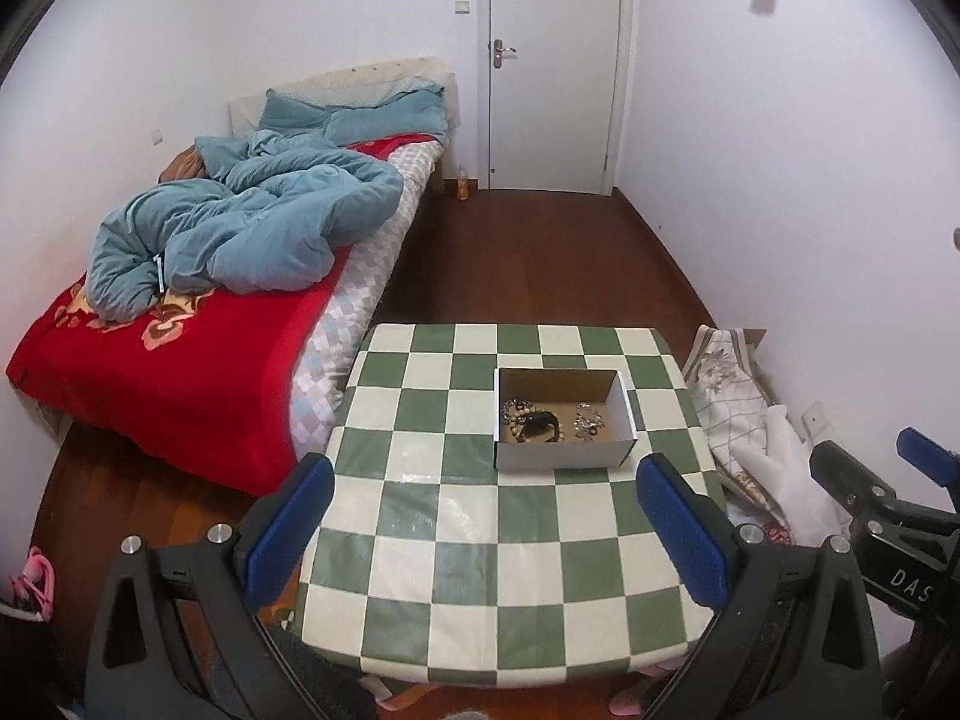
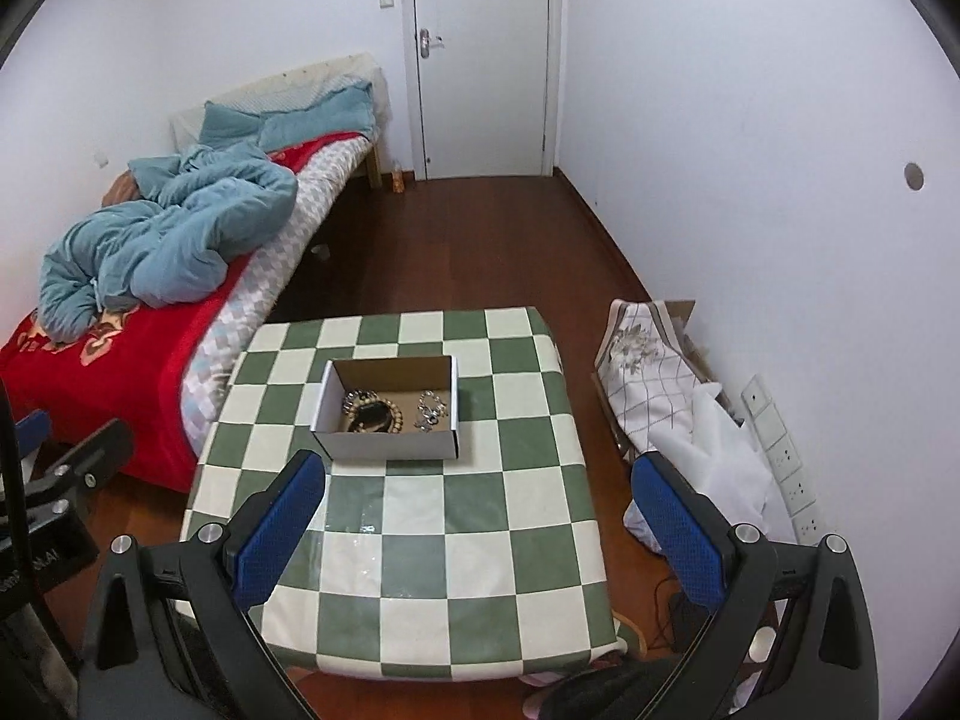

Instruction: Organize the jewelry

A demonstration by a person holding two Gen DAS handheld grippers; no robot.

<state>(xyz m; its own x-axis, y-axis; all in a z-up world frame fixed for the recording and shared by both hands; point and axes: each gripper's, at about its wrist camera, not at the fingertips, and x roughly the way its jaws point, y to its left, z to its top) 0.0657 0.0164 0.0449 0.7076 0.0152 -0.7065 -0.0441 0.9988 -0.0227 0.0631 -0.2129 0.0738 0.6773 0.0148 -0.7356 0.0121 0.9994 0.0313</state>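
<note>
On the far left I see the bed (image 1: 198, 300), its red blanket under a crumpled blue duvet (image 1: 252, 228), running away toward the white door (image 1: 552, 66). Nearer, my left gripper (image 1: 483, 525) hangs above the near half of the checkered table (image 1: 420, 570), its blue-padded fingers (image 1: 288, 531) spread wide with nothing between them.

Moving right, the cardboard box (image 1: 561, 453) sits on the far half of the table, white outside and brown inside, open at the top. Its long axis runs left to right, square to the table edges. Inside, toward the left, lies a dark beaded bracelet (image 1: 540, 426) tangled with a pale beaded strand; toward the right is a silver chain piece (image 1: 588, 420), bunched in a small heap. I cannot tell the finer detail of either.

My right gripper (image 2: 477, 522) also hovers over the near table, parted wide and empty, with the box (image 2: 390, 441) ahead and left of its centre. Further right, a folded patterned cloth (image 2: 648, 384) leans beside the table against the white wall, with a power strip (image 2: 780, 456) by it.
</note>
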